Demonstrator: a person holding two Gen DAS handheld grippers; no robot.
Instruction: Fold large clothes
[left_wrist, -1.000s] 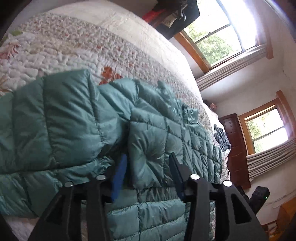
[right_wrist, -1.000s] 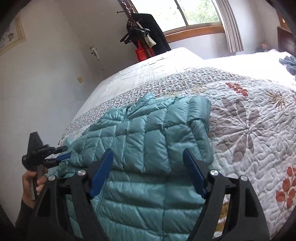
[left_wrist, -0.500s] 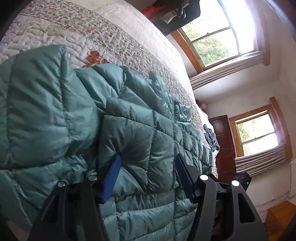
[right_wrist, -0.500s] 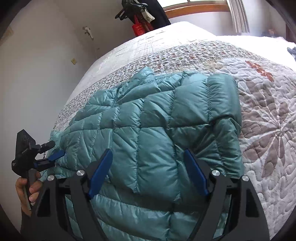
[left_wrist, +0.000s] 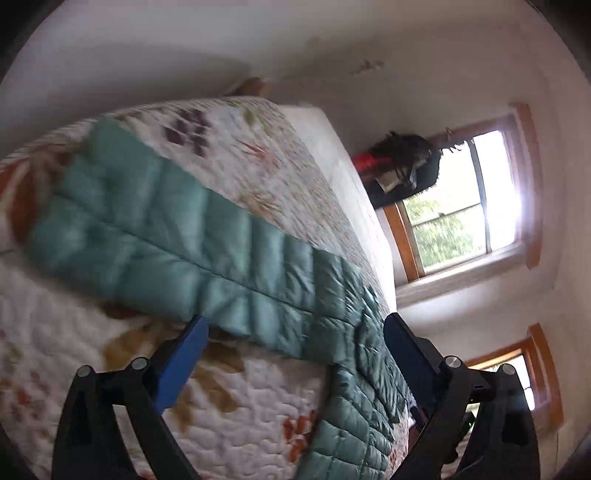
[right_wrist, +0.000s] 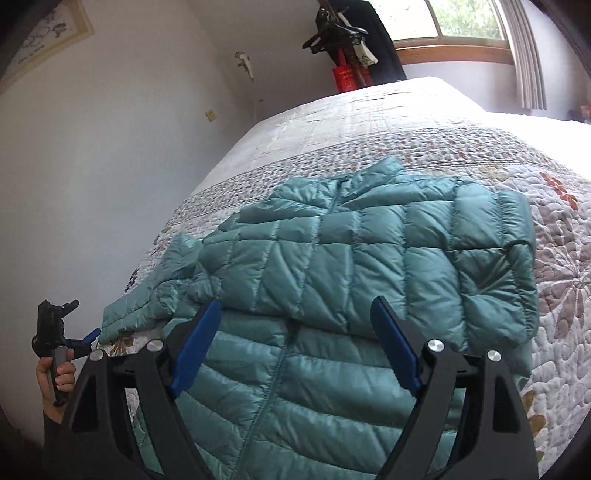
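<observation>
Since 0.5 s ago, left gripper (left_wrist: 293, 334) swung off the jacket's (right_wrist: 369, 266) body to its outstretched sleeve (left_wrist: 177, 243), jaws spread wide, empty, view blurred. Right gripper (right_wrist: 295, 317) pulled back a bit, jaws also apart, hovering over jacket, which lies on quilt (right_wrist: 561, 332) w/ one sleeve folded across.

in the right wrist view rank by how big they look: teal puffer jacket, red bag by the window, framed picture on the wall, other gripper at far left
1. teal puffer jacket, by far
2. left gripper, though nearness inflates it
3-4. red bag and framed picture: look alike, and the picture is cut by the frame edge, so unranked
</observation>
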